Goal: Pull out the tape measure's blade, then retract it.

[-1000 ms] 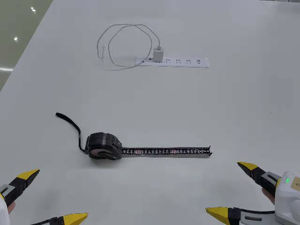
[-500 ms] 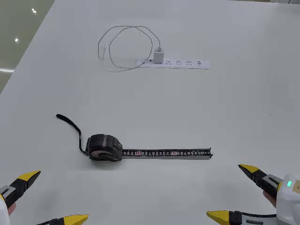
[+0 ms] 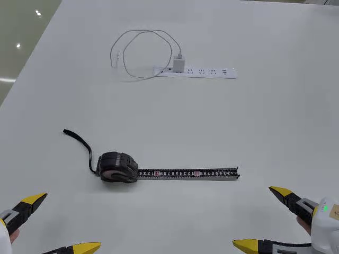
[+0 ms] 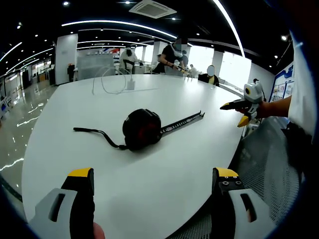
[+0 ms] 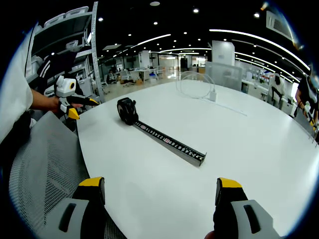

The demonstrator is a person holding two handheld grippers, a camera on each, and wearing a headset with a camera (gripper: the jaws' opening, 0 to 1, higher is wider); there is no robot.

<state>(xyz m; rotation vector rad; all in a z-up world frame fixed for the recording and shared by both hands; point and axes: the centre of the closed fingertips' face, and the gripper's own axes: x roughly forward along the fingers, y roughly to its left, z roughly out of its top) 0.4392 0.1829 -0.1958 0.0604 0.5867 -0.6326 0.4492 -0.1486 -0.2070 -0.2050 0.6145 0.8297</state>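
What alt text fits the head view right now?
A black tape measure lies on a white table, blade pulled out to the right. The open left gripper and right gripper hover near the bottom corners, touching nothing; a power strip with a looped cable lies at the far side.

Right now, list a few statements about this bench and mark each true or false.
1. The blade lies pulled out of the case on the table. True.
2. The right gripper is shut on the blade. False: the right gripper is open, apart from the blade.
3. A charger is plugged into the power strip. True.
4. The left gripper holds the case. False: the left gripper is open, clear of the case.
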